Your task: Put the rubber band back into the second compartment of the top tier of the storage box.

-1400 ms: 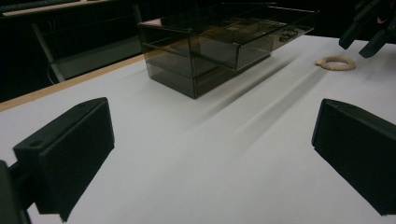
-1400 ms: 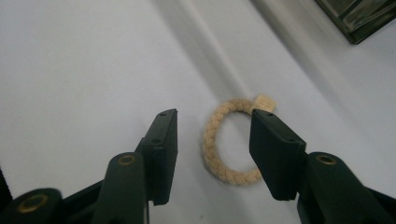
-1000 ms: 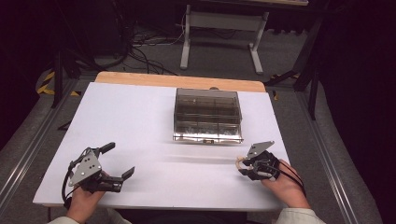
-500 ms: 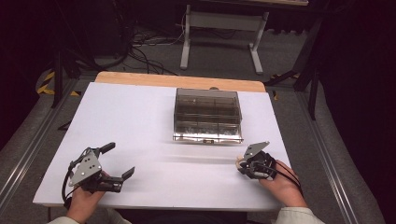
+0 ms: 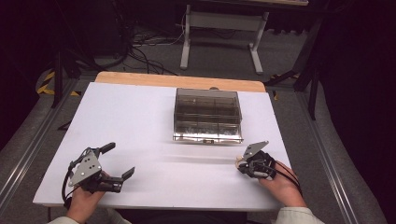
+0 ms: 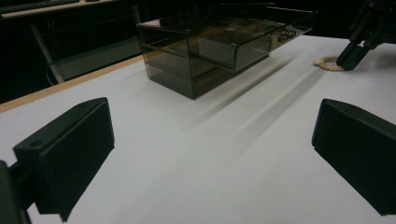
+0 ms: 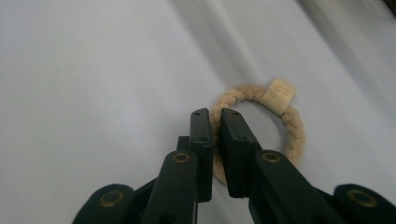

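Right gripper view has the right gripper's point(image 7: 215, 119) fingers, just closing, clamped on the rope ring point(image 7: 292, 123); left gripper's point(image 6: 212, 140) fingers apart.

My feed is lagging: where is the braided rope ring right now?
The rope ring lies on the white table at its near right, pinched by the right hand-held gripper, nearer than the smoked plastic drawer box.

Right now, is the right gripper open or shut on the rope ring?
Shut on it. The right gripper has just been closing, and its pads pinch the near side of the rope ring flat on the table.
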The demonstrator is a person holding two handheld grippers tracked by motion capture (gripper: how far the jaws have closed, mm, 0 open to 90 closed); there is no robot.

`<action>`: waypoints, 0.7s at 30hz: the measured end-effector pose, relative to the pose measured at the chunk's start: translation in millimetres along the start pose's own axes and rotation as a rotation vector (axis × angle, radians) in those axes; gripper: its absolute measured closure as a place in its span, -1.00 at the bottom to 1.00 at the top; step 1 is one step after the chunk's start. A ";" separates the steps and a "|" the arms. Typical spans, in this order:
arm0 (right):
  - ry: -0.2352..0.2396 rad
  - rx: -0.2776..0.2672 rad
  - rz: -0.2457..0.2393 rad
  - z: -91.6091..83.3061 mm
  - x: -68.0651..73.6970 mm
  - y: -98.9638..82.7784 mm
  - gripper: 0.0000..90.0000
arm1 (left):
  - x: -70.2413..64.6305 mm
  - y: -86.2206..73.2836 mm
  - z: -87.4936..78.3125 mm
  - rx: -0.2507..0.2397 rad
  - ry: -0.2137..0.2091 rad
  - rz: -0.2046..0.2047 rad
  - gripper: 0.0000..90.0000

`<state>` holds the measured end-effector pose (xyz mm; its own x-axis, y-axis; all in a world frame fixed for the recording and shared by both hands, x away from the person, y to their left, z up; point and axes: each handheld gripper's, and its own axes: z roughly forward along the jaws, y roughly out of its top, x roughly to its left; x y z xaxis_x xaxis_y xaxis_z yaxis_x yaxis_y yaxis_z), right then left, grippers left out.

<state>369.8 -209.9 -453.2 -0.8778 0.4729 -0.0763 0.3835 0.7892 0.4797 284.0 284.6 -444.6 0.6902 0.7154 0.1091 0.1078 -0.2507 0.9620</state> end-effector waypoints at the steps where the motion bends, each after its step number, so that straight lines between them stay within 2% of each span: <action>1: -0.005 0.001 -0.002 -0.1 -0.1 0.0 0.88 | 0.0 0.0 0.0 0.000 0.000 0.001 -1.00; 3: -0.023 -0.004 -0.003 -1.1 0.2 0.2 0.88 | 0.2 0.0 -0.1 0.000 0.001 0.000 -1.00; 10: -0.035 -0.046 -0.005 -10.3 -0.5 -0.9 0.88 | -0.2 0.0 0.2 0.000 0.000 0.001 -1.00; 20: -0.041 -0.154 0.005 -31.4 -0.5 -2.5 0.87 | -0.4 -0.2 1.1 0.004 -0.002 -0.003 -1.00; 21: -0.045 -0.165 -0.006 -34.3 -1.0 -2.8 0.87 | -0.4 -0.2 1.2 0.004 -0.002 -0.004 -1.00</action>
<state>359.8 -226.0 -424.4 -0.8646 0.4887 -0.1171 0.3228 0.7186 0.6160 284.5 283.6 -445.1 0.6914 0.7149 0.1046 0.1134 -0.2504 0.9615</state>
